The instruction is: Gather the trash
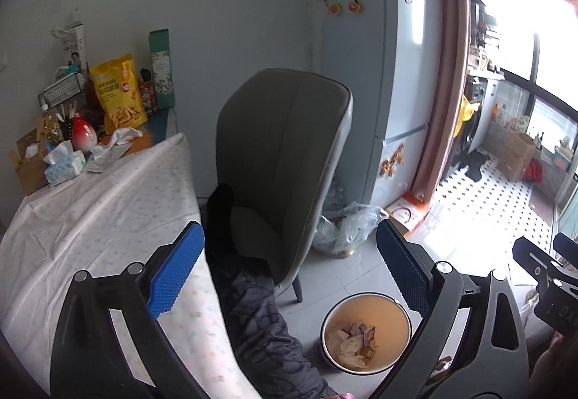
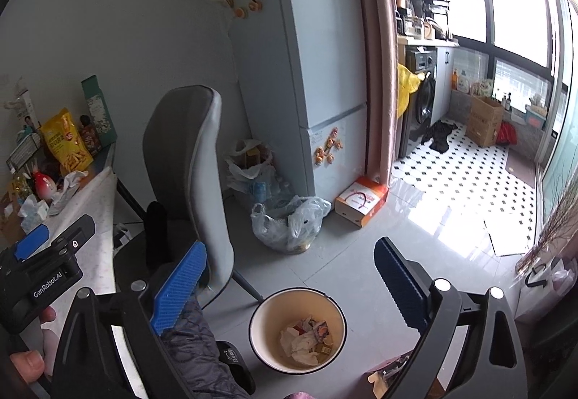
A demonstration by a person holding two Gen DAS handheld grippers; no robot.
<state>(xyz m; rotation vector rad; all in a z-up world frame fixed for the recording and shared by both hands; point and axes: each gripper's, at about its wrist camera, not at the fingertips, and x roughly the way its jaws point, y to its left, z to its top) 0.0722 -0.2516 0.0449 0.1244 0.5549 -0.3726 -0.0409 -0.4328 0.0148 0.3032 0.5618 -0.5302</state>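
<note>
The crumpled white paper and small coloured wrappers (image 2: 305, 341) lie at the bottom of a round cream bin with a dark rim (image 2: 260, 312). The bin stands on the grey floor, near the camera, just right of the grey padded chair (image 2: 184, 160). It is only a little bit full, so there is lots of room.

The left gripper (image 1: 289, 276) hangs above the bin. Its blue pads (image 1: 177, 272) stand wide apart and nothing is between them. The right gripper (image 2: 289, 280) is just the same, wide apart and holding nothing. In the right view, the left gripper (image 2: 32, 247) shows at the left edge, over the table.

It looks like the trash in the bin is done with, and more trash has to be found now. A good way is to keep the tongs wide, look along the table with the white dotted cloth (image 1: 90, 218), and pick only things that are really rubbish. The loose white tissue (image 1: 121, 139) at the far end of the table may be trash, but I cannot be sure. Grab soft paper in the middle so it does not slip out.

Farther away on the floor sits a clear plastic bag (image 2: 289, 222), open at the top, with something in it that I cannot make out. Right of it is an orange and white cardboard box (image 2: 361, 200), by the pale blue fridge (image 2: 318, 74). A yellow snack bag (image 1: 119, 92) stands at the far end of the table.
</note>
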